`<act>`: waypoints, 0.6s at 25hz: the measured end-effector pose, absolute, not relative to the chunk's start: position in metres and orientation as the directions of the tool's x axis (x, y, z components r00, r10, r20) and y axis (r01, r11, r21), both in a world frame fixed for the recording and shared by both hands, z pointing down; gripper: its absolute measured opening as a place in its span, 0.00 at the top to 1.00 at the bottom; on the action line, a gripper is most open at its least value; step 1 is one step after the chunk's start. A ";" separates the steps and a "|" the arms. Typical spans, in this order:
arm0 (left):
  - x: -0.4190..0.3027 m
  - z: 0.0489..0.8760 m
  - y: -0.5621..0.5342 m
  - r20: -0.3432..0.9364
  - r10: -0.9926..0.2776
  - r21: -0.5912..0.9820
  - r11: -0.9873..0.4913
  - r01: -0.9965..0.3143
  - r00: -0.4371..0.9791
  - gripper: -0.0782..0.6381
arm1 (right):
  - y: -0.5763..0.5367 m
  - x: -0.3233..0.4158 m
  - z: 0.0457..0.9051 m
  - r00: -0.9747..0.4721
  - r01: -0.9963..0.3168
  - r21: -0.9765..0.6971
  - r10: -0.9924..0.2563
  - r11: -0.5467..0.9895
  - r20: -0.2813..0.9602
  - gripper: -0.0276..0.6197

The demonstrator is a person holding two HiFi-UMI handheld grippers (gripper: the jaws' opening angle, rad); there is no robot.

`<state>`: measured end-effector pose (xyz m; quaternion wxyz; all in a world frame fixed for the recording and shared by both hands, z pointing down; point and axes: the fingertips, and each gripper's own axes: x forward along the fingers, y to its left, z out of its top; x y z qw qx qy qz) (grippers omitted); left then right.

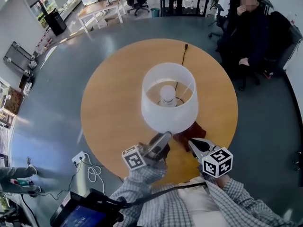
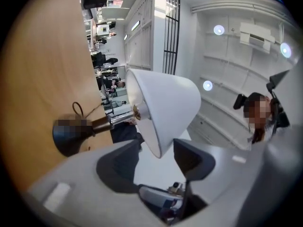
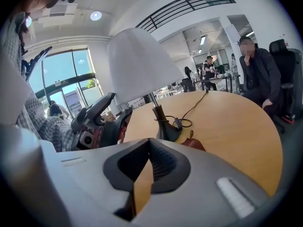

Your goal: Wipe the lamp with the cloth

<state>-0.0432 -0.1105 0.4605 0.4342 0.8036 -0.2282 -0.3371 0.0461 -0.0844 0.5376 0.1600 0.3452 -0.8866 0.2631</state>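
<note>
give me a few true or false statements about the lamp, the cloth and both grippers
1. The jaws of the left gripper stand open. True.
2. The right gripper holds the cloth. False: its jaws are shut on nothing, and the cloth lies on the table beside the lamp's base.
3. The lamp lies tipped over. False: it stands upright.
4. The lamp's cord runs across the table. True.
</note>
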 end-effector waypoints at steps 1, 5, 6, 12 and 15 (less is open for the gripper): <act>-0.043 0.458 -0.112 -0.352 -0.661 0.849 -0.524 -0.073 0.663 0.58 | -0.086 0.048 0.542 -0.706 -0.698 -0.342 -0.523 0.630 0.478 0.95; -0.044 0.445 -0.114 -0.401 -0.670 0.827 -0.559 -0.068 0.624 0.69 | -0.091 0.054 0.566 -0.680 -0.689 -0.254 -0.484 0.679 0.550 0.95; -0.044 0.442 -0.114 -0.409 -0.671 0.823 -0.564 -0.067 0.619 0.72 | -0.092 0.053 0.573 -0.671 -0.676 -0.217 -0.467 0.704 0.576 0.95; -0.043 0.445 -0.111 -0.398 -0.681 0.822 -0.562 -0.091 0.615 0.75 | -0.100 0.041 0.611 -0.616 -0.572 -0.064 -0.376 0.818 0.692 0.79; -0.042 0.444 -0.105 -0.391 -0.688 0.823 -0.558 -0.102 0.611 0.76 | -0.097 0.035 0.625 -0.588 -0.530 -0.034 -0.338 0.848 0.734 0.69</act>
